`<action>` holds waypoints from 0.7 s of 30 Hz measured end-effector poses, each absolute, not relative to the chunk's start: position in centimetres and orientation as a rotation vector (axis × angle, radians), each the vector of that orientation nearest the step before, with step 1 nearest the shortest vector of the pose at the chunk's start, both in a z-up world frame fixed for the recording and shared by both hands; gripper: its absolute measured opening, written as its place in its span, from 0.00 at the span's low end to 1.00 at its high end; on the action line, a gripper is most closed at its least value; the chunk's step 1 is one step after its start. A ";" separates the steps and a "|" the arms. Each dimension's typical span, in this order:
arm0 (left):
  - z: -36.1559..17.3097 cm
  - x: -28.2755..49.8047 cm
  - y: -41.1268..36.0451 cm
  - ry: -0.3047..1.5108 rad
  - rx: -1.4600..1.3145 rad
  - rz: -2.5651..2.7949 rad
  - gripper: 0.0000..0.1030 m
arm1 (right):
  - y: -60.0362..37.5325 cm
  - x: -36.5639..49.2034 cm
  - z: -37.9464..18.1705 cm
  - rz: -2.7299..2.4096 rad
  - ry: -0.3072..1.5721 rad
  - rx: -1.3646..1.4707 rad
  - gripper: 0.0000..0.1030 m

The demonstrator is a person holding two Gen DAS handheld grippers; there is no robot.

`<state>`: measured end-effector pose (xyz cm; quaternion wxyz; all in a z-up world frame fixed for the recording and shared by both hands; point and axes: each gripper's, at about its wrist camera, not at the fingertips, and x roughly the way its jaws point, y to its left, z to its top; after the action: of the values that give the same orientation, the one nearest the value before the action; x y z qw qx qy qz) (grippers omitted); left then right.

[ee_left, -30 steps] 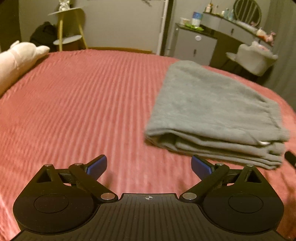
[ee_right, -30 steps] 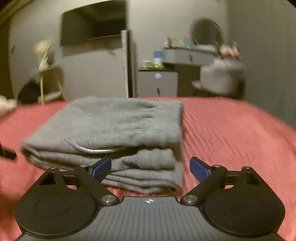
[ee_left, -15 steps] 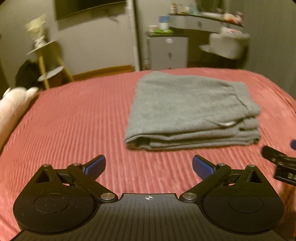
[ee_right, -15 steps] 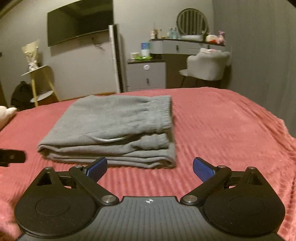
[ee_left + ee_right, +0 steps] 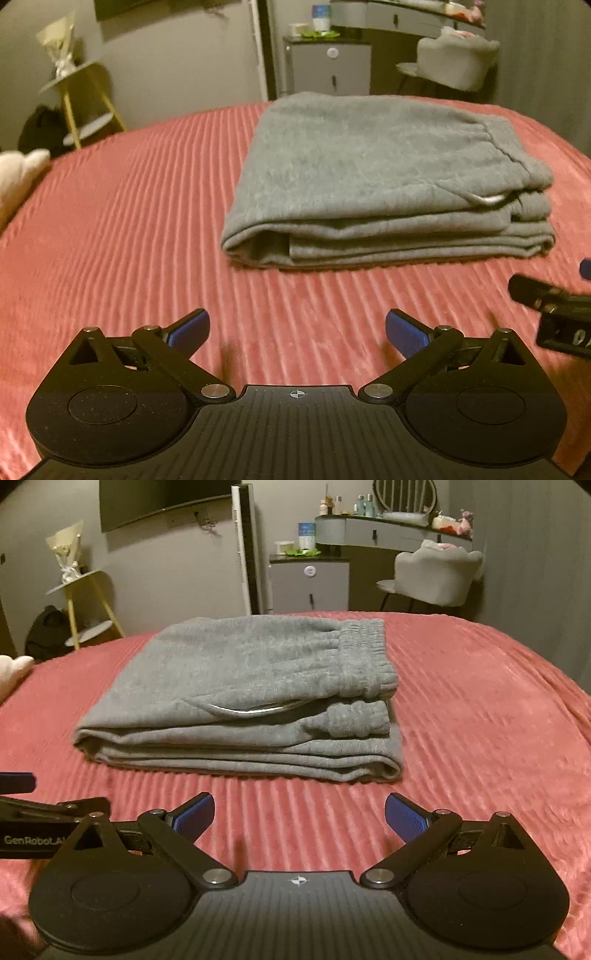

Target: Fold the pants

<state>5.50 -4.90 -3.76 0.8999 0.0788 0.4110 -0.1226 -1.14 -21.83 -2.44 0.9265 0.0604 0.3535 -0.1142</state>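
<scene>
Dim bedroom light falls on a bed under a ribbed pink-red bedspread (image 5: 480, 709), with grey walls behind. On that spread lies one pair of grey pants (image 5: 243, 694), folded into a thick flat rectangle of several layers, elastic waistband on the right side and a pale pocket edge showing along the front fold; it sits in the middle of the bed, ahead of both claws and apart from them.

Two claws are in view. From its own camera the left gripper (image 5: 297, 330) has its blue pads spread wide, released, with only bedspread between them and nothing touched. From its own camera the right gripper (image 5: 299, 814) is equally wide, empty, pads clear of the cloth. Each claw shows at the edge of the other's view as a black body with a blue tip.

Beyond the bed: one grey upholstered chair (image 5: 436, 576), one small grey cabinet (image 5: 310, 581), one curved vanity shelf (image 5: 391, 528) carrying bottles, one yellow-legged side stand (image 5: 85, 605), one dark wall-mounted screen (image 5: 162, 502), and one white plush toy (image 5: 18, 177) at the left edge of the bed
</scene>
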 end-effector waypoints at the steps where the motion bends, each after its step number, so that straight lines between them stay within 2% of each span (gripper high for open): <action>1: -3.9 5.7 -4.6 0.857 0.143 -0.253 1.00 | -21.7 -0.8 -2.7 -0.243 0.726 0.113 0.96; 21: -4.8 6.0 -5.6 0.898 0.166 -0.222 1.00 | -21.8 -0.1 -3.3 -0.200 0.720 0.096 0.96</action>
<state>5.98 -5.61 -4.77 0.8916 0.0801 0.4327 -0.1068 -0.10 -21.81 -3.26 0.9298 0.0469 0.3516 -0.0979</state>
